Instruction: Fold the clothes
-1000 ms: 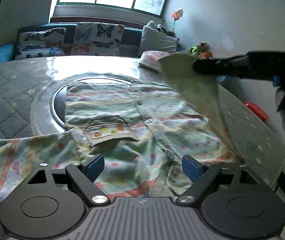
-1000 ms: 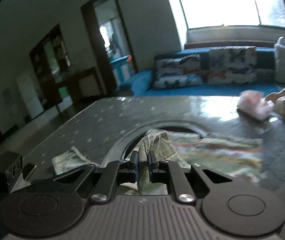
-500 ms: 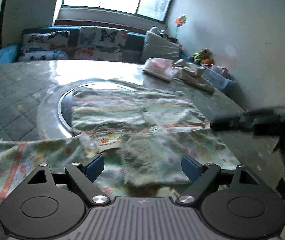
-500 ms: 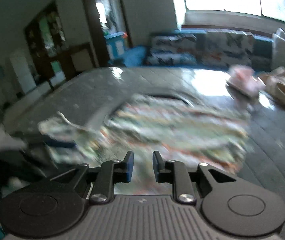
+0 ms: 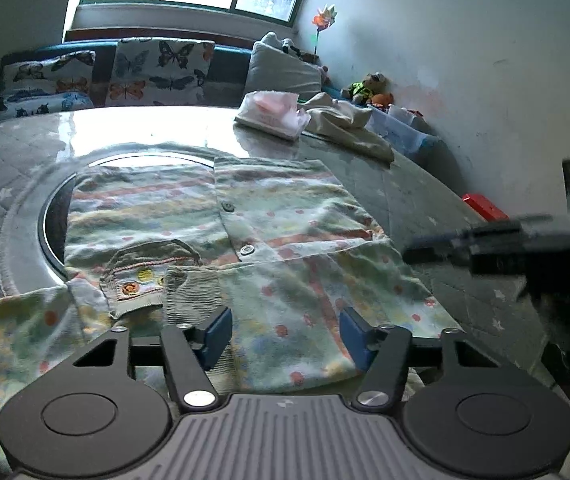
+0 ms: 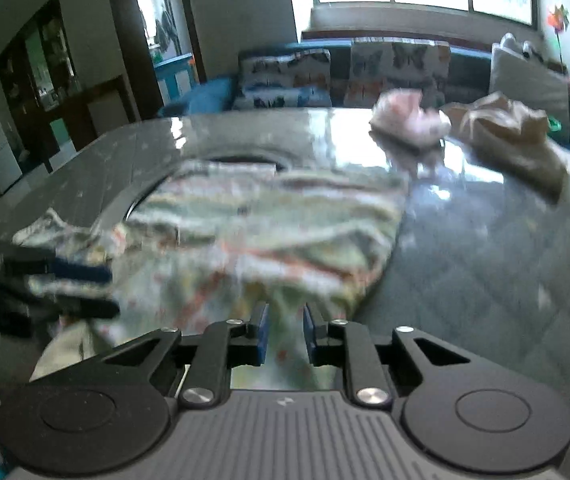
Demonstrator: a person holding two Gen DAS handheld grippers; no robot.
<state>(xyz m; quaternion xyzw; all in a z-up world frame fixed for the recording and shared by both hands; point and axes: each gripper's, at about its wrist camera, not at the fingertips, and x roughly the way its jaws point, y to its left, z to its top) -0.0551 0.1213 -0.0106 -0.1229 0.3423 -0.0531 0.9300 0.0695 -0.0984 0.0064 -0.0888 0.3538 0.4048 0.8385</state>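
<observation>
Left gripper [image 5: 283, 330]: jaws about half apart and closing, with the folded-over sleeve of the patterned shirt [image 5: 213, 216] lying between the blue pads; the pads do not press on the cloth. Right gripper [image 6: 284, 334]: jaws parted by a narrow gap, nothing clamped, poised over the near hem of the same shirt, which is blurred in this view. The shirt lies button-side up on the surface [image 5: 425, 188], partly over a round inset ring [image 5: 49, 216]; its right sleeve is folded across the body, its cuff [image 5: 191, 294] just beside the small front pocket [image 5: 145, 276], while the left sleeve [image 5: 9, 332] trails toward the near left edge and is cut off by the gripper body. In the left wrist view the right gripper appears as a dark blurred bar at the right edge; in the right wrist view the left gripper is a blurred shape at the left. Far side of the surface: a folded pink garment [image 5: 271, 114] and a crumpled beige garment [image 5: 345, 128], touching. Beyond them stands a clear plastic bin [image 5: 401, 128]; its contents are hard to make out.
</observation>
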